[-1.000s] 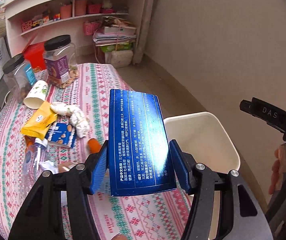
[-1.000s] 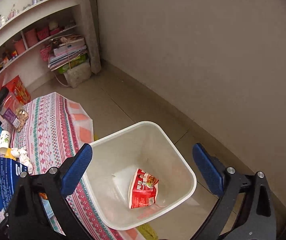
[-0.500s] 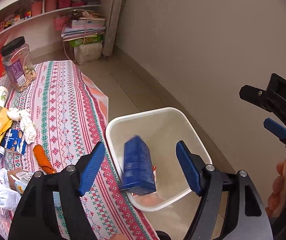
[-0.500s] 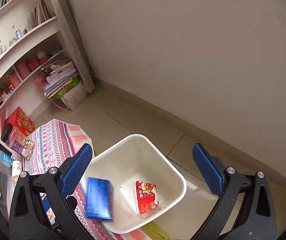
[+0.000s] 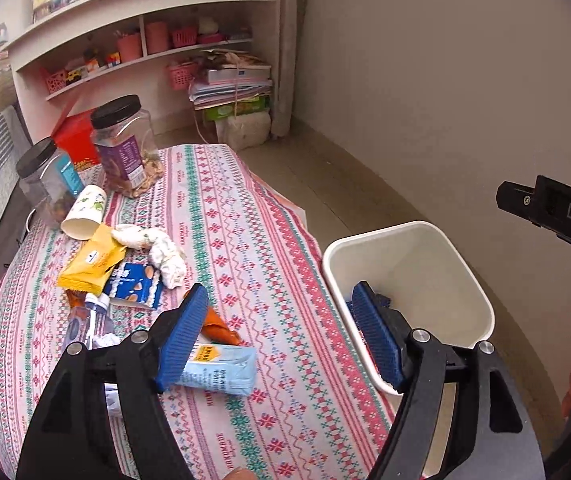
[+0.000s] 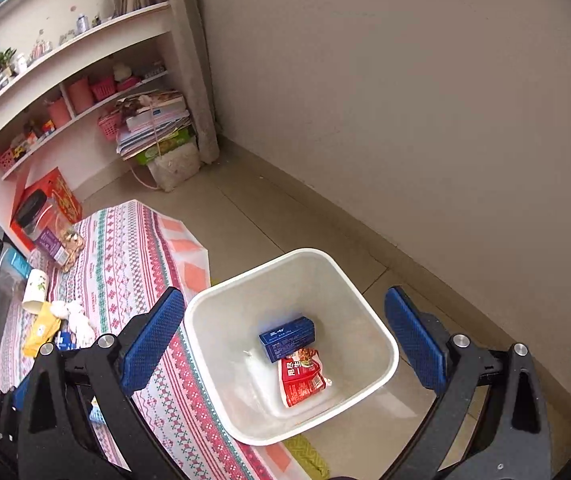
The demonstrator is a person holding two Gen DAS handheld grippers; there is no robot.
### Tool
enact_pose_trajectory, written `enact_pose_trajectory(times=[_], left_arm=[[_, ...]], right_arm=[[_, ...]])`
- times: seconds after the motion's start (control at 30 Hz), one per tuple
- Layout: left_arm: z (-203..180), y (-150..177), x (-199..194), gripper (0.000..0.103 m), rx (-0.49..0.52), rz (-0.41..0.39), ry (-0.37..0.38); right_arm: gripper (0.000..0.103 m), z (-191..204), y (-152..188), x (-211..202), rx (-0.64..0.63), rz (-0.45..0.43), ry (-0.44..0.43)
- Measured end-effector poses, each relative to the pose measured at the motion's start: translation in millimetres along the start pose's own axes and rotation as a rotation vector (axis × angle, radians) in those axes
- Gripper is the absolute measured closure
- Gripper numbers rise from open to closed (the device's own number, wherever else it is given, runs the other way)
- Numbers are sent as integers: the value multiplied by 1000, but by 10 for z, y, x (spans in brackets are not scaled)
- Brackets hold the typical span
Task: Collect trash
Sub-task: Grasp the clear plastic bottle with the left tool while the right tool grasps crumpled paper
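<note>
Both tongs are spread and empty. The left tongs [image 5: 277, 336] hang over the desk [image 5: 245, 208] edge, with a pale carton [image 5: 221, 368] at about 8 o'clock from them, likely the next pick. The right tongs [image 6: 281, 340] hover over the bin [image 6: 365, 308], which stands on the floor against the desk for short drops; a blue box [image 6: 287, 338] and red packet [image 6: 301, 380] lie inside

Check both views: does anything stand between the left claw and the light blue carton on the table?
Nothing visible does. The left claw is open and empty, and the light blue carton lies on the tablecloth right beside its left finger.
</note>
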State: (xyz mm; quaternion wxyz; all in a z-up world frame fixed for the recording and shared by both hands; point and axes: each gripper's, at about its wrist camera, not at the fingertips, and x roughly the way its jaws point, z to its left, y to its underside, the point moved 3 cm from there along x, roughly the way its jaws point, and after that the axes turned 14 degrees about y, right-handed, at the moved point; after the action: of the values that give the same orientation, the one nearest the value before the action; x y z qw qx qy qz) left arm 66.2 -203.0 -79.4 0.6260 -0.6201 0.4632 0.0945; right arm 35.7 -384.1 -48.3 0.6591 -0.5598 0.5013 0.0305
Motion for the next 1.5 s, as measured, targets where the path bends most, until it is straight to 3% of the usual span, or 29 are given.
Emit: enact_pose_trajectory(times=[0.4,0.8,1.0,1.27,1.37,1.5], left_arm=[[985,253,-210,29,-110,57,-151],[1906,400,-166,29,-265,220,-212],[2342,505,76,29,-375,321,-192],[2419,667,482,28,-409,436,-123],[2467,704,458,35,-444,441,-92],[2461,682,271,45,-403,416,-102]], right_arm=[[7,860,285,-199,-207,-13,-73],[7,1419,491,-282,-320,-5,-117],[7,1596,585,-300,-393,9,-150],[7,1719,688,-297,-459,61,-224],[7,1772,752,-323,-482,75,-245],[7,1879,831,-411,-521,80,-292]])
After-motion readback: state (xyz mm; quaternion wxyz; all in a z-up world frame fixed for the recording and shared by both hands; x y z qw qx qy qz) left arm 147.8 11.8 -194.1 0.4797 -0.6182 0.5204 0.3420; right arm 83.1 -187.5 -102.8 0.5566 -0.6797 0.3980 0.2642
